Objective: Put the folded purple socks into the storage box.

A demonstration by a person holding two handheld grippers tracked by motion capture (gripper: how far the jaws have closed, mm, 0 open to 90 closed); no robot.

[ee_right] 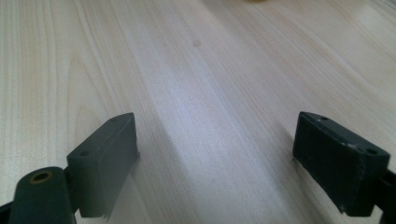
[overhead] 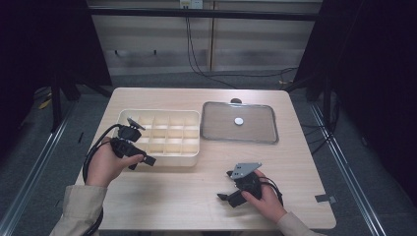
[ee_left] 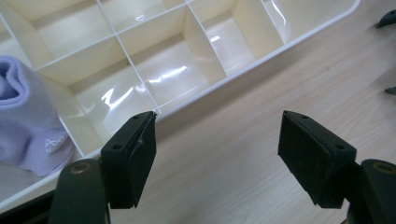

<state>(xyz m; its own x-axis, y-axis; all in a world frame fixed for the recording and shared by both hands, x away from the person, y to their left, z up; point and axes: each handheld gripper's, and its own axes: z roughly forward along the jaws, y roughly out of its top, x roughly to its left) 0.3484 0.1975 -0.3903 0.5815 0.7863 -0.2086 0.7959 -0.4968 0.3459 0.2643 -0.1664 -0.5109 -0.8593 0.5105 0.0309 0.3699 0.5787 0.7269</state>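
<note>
A cream divided box (overhead: pixel 172 159) lies left of centre on the wooden table. My left gripper (overhead: pixel 141 163) hovers at the box's near left corner, jaws wide apart and empty. In the left gripper view that gripper (ee_left: pixel 217 140) stands open above the table just outside the box's rim (ee_left: pixel 261 60). A lavender cloth item (ee_left: pixel 23 116) sits bunched in a compartment at the left. My right gripper (overhead: pixel 225 186) rests low over the table's near right part, open. Bare wood lies between its jaws in the right gripper view (ee_right: pixel 215 140).
A clear lid with a grey rim (overhead: pixel 258 129) lies flat to the right of the box, with a small white round piece (overhead: pixel 239 120) at its middle. Bare wood (overhead: pixel 187 191) spans between the two hands. Cables trail on the floor behind the table.
</note>
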